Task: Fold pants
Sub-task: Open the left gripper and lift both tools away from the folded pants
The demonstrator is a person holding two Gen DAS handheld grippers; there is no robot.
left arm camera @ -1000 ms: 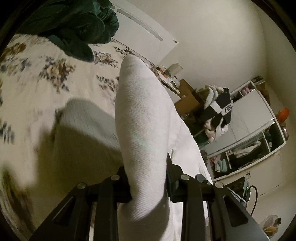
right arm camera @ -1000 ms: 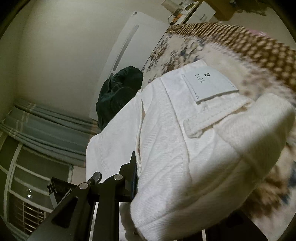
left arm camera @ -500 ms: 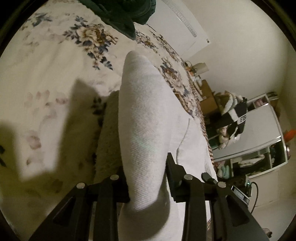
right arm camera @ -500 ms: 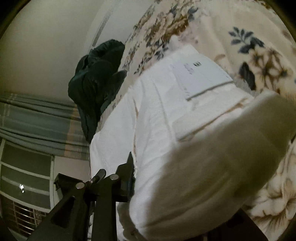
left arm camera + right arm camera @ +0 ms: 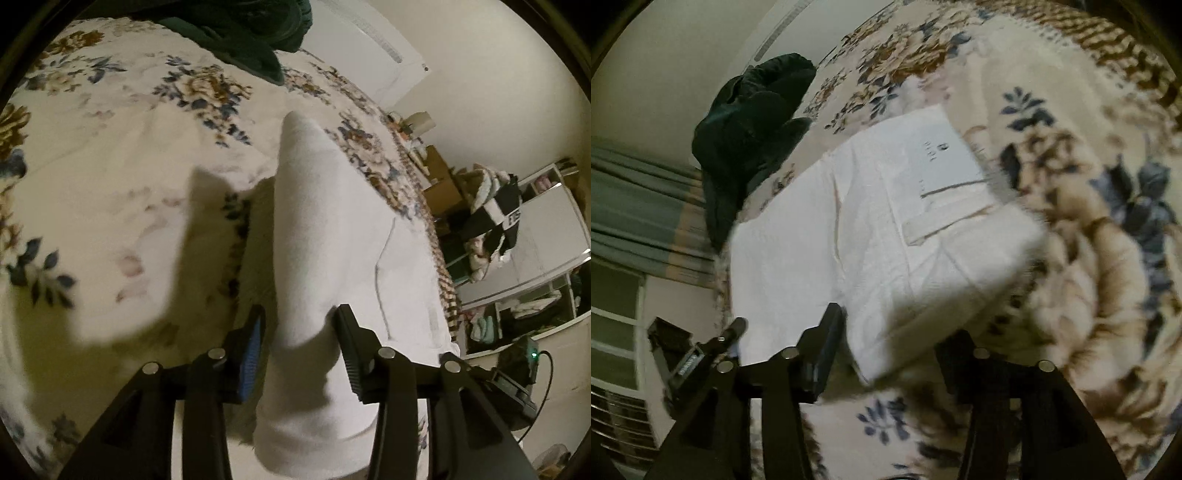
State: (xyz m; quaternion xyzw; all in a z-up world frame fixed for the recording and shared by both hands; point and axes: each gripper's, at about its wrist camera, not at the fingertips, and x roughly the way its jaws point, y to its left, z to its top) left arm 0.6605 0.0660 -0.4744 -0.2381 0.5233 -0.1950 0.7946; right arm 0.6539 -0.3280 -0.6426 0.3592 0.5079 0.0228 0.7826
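White pants (image 5: pixel 886 236) lie folded on the floral bedspread (image 5: pixel 1071 258), with the waistband label patch (image 5: pixel 942 162) facing up. My right gripper (image 5: pixel 890 354) is open, its jaws wide apart, with the pants' near edge lying between them. In the left wrist view a raised fold of the white pants (image 5: pixel 310 240) stands between the jaws of my left gripper (image 5: pixel 299 350). The left jaws are spread, and a gap shows between the blue pad (image 5: pixel 251 354) and the cloth.
A dark green garment (image 5: pixel 753 122) is heaped at the far end of the bed; it also shows in the left wrist view (image 5: pixel 243 33). Beyond the bed edge are a wardrobe with a mirror (image 5: pixel 535 266), shelves of clothes and a curtain (image 5: pixel 639 206).
Both grippers have opened and let go of the pants. The pants have dropped from a lifted bundle onto the bedspread and now lie flatter. Both cameras have tilted down toward the bed.
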